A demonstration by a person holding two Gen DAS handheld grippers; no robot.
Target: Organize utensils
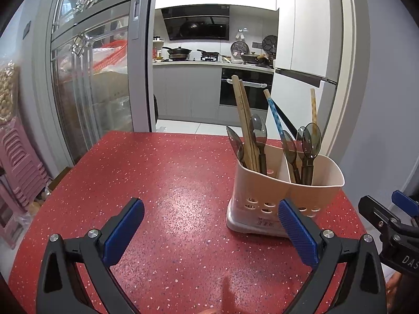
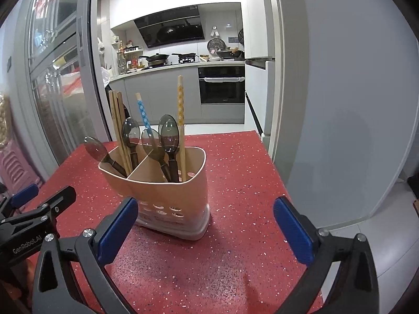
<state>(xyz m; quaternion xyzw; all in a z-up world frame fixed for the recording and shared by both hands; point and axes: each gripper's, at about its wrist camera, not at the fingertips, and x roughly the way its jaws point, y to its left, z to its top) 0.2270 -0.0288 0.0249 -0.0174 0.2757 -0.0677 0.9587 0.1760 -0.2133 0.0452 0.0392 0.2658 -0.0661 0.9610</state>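
A beige two-compartment utensil holder [image 1: 285,196] [image 2: 167,196] stands on the red speckled table [image 1: 157,183] [image 2: 235,183]. It holds several dark translucent spoons [image 1: 311,138] [image 2: 169,133], wooden chopsticks [image 1: 243,120] [image 2: 117,125], a blue dotted chopstick [image 1: 275,115] [image 2: 143,115] and a yellow dotted chopstick [image 1: 313,107] [image 2: 180,120]. My left gripper [image 1: 210,231] is open and empty, to the left of and in front of the holder. My right gripper [image 2: 205,229] is open and empty, just in front of the holder. Each gripper shows at the edge of the other's view: the right one [image 1: 387,219], the left one [image 2: 36,209].
Beyond the table's far edge is an open doorway to a kitchen with an oven [image 1: 246,89] [image 2: 222,86]. A glass sliding door [image 1: 91,78] is at the left. Pink stools [image 1: 18,162] are stacked left of the table. A grey wall [image 2: 340,104] is at the right.
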